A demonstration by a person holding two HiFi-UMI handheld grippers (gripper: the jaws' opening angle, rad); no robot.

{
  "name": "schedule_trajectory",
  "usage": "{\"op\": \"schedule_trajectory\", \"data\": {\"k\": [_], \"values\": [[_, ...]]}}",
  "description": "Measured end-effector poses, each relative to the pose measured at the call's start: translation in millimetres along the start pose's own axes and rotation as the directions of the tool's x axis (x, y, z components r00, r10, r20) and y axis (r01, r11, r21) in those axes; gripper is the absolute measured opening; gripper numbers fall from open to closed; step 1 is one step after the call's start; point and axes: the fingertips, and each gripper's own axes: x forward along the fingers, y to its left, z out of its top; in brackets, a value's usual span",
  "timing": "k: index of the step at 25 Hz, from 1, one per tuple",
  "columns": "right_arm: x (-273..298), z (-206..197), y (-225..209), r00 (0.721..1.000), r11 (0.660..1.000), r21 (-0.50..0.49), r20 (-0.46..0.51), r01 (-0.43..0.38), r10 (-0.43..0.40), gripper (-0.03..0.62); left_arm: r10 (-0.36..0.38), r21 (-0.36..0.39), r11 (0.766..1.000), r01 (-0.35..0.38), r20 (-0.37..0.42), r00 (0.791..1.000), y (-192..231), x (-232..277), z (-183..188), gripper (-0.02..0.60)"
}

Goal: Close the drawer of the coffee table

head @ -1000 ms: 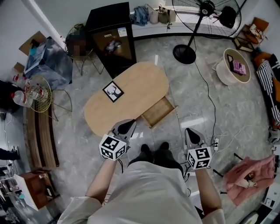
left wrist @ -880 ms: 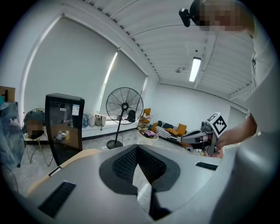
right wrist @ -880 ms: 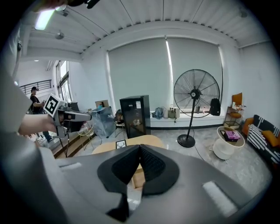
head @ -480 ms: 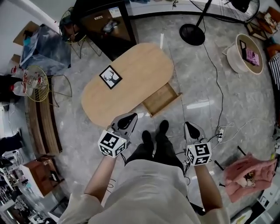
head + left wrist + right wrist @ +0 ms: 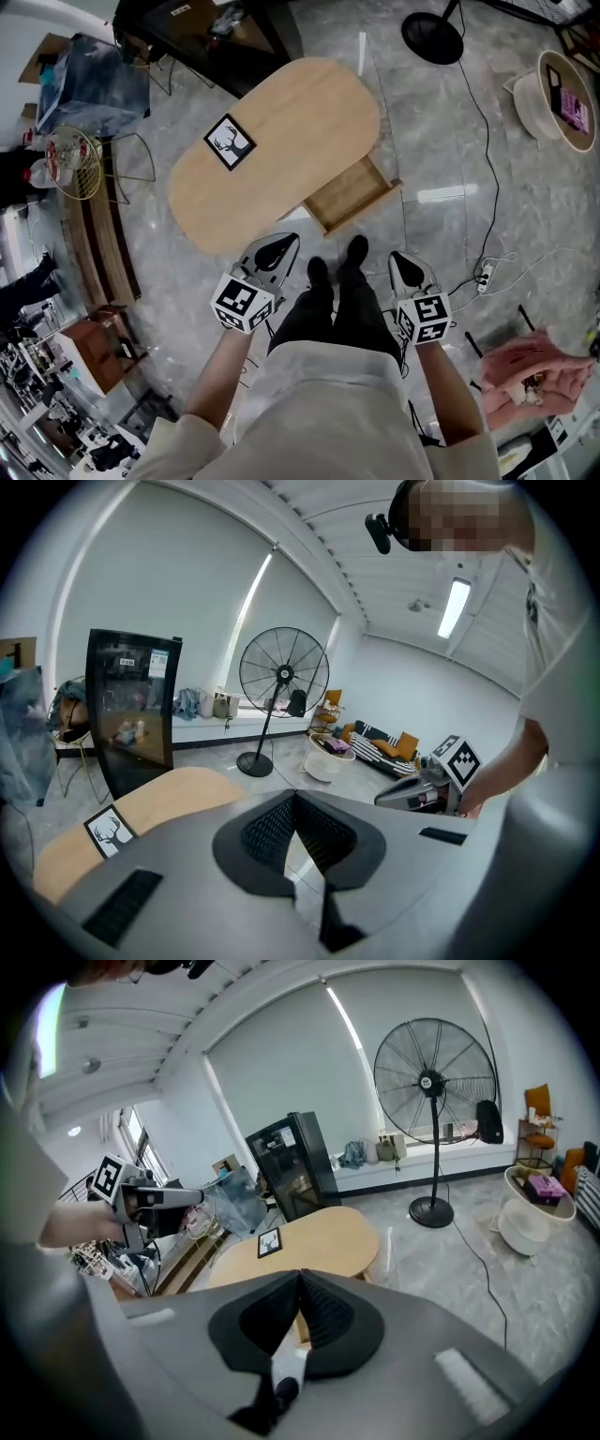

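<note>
drawer (image 5: pixel 352 192) of coffee table (image 5: pixel 281 131) open; left gripper (image 5: pixel 286 242), right gripper (image 5: pixel 399 257) both pressed together, empty, near it

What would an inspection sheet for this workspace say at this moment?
Surface: oval wooden coffee table, holding only a deer picture card.
Job's things: drawer pulled open, nothing seen inside.
Clutter: pink cloth on the floor at right.
Grippers: left tongs and right tongs both shut, empty, apart from the drawer.
Cables: black cord runs across the floor toward a power strip.
Surroundings: fan base, black cabinet, round white side table.
</note>
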Motion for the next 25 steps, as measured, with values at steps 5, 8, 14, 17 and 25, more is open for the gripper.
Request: {"op": "schedule_trajectory", "data": {"k": [5, 8, 14, 17, 25], "values": [[35.3, -25.0, -7.3, 0.994, 0.994, 0.045, -0.050, -0.096, 0.099, 0.011, 0.011, -0.029, 0.999, -0.013, -0.040, 0.999, 5.8, 29.0, -20.7, 0.006], [54.3, -37.5, -12.9, 0.989, 0.990, 0.071, -0.077, -0.119, 0.125, 0.011, 0.008, -0.042, 0.999, -0.010, -0.065, 0.998, 9.2, 43.1, -32.2, 0.006], [94.5, -58.9, -17.3, 0.980, 0.981, 0.129, -0.112, -0.148, 0.163, 0.026, -0.006, -0.061, 0.998, -0.001, -0.103, 0.995, 29.8, 64.4, -55.5, 0.006], [110.2, -66.9, -21.1, 0.981, 0.977, 0.168, -0.116, -0.135, 0.155, 0.028, -0.027, -0.068, 0.998, 0.019, -0.128, 0.991, 41.5, 74.3, -68.4, 0.006], [151.6, -98.9, -34.7, 0.989, 0.954, 0.292, -0.108, -0.069, 0.105, 0.051, -0.124, 0.061, 0.988, 0.139, -0.206, 0.971, 72.9, 104.7, -94.8, 0.006]]}}
